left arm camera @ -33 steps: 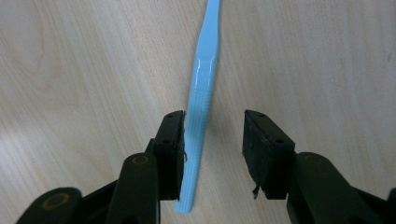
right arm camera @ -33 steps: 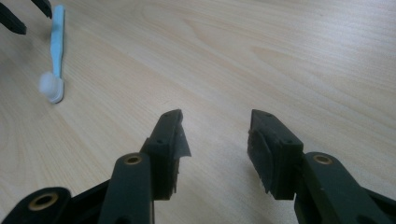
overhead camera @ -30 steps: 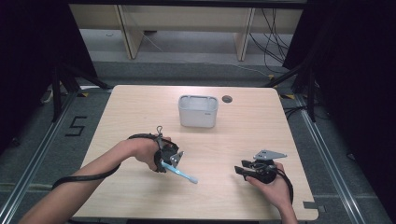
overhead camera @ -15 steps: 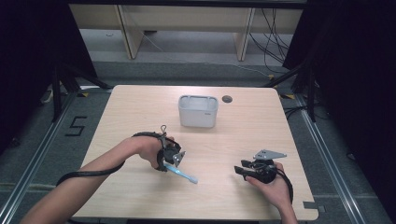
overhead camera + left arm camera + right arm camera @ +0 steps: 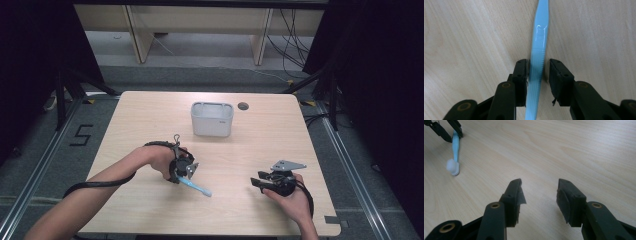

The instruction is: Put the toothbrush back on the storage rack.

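Since the earlier high view, your left gripper [image 5: 189,170] has shifted only slightly over the toothbrush [image 5: 196,186]. Its jaws have just been closing, with the blue handle between them. The toothbrush itself lies in much the same spot, and your right gripper [image 5: 260,183], the table [image 5: 150,120] and the bin [image 5: 212,119] sit as before.

Bin: grey, upright, at the far middle of the table, just left of the dark cable hole [image 5: 243,106]. From the high view its inside looks bare; the bottom is too small to read surely.

Left gripper: on the near left of the table, pointing down at the handle end of the toothbrush. In the left gripper view the handle [image 5: 537,75] runs straight up between the two pads. One pad sits against the handle's edge or very close to it; the other stands off with a clear gap. So the jaws are partly closed around the handle, not yet clamped on it.

Toothbrush: flat on the table, near the left gripper, handle under the jaws, white head [image 5: 453,167] pointing toward the near right.

Right gripper: near right of the table, well apart from the toothbrush, your hand [image 5: 292,202] around it. Its jaws stand apart with bare tabletop between them, holding nothing.
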